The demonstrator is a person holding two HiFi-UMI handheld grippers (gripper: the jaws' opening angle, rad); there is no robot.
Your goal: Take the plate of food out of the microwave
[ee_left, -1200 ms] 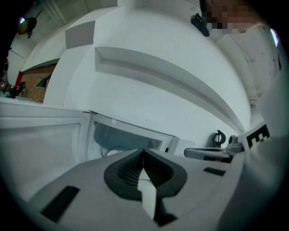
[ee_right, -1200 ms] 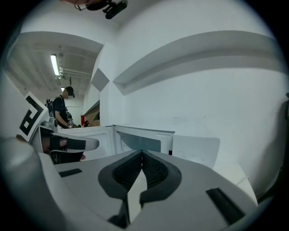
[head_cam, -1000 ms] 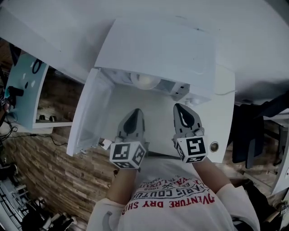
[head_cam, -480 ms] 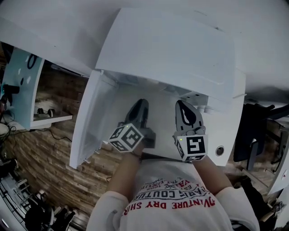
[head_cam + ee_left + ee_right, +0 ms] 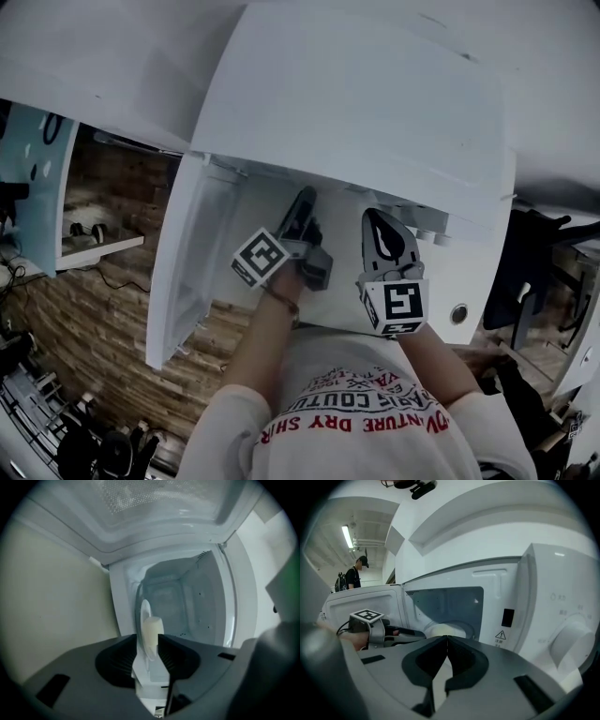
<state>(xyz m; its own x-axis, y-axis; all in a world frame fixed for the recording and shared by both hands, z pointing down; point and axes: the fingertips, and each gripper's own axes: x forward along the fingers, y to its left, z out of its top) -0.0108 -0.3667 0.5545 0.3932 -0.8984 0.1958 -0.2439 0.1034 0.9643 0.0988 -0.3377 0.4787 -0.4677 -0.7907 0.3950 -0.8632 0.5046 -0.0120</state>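
Observation:
The white microwave (image 5: 375, 103) stands with its door (image 5: 192, 253) swung open to the left. Inside, on the turntable, lies a plate (image 5: 445, 631) of pale food (image 5: 152, 632). My left gripper (image 5: 305, 202) is rolled onto its side and reaches into the mouth of the cavity. Its jaws are opening, and the plate (image 5: 145, 613) shows edge-on through the gap, further in and not pressed by the pads. My right gripper (image 5: 380, 225) hangs in front of the microwave, right of the left one, shut and empty, its tips meeting (image 5: 446, 638).
The control panel with a round knob (image 5: 569, 639) sits right of the cavity. A white cabinet hangs over the microwave. A person (image 5: 356, 576) stands far off at the left. A dark chair (image 5: 525, 272) is at the right, and the brick-patterned floor (image 5: 84, 309) lies below.
The left gripper has rolled onto its side and moved forward towards the microwave's opening. The right gripper has hardly moved.

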